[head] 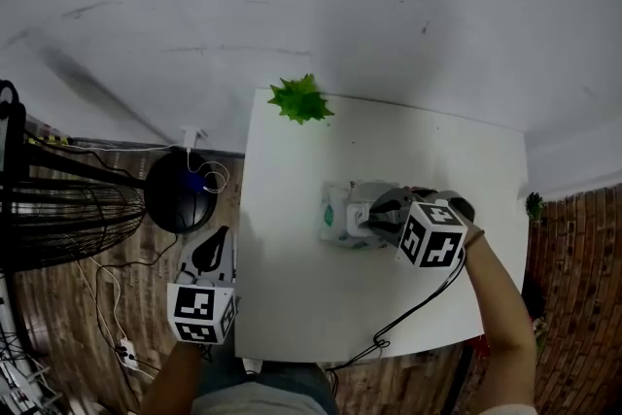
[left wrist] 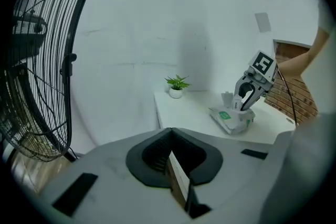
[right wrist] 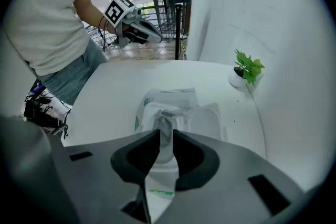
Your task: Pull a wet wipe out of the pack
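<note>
The wet wipe pack (head: 340,214) lies near the middle of the white table (head: 292,306), with its flip lid (right wrist: 206,120) open. A white wet wipe (right wrist: 165,124) stands up out of the opening. My right gripper (right wrist: 163,140) is directly above the pack, shut on that wipe; the head view shows this gripper (head: 372,219) over the pack's right half. The left gripper view shows the pack (left wrist: 233,118) from the side. My left gripper (head: 216,250) hangs off the table's left edge, shut and empty (left wrist: 174,161).
A small green potted plant (head: 301,99) stands at the table's far edge by the wall. A black standing fan (head: 58,209) and its round base (head: 180,192) are on the wooden floor at the left, with cables (head: 117,326) nearby.
</note>
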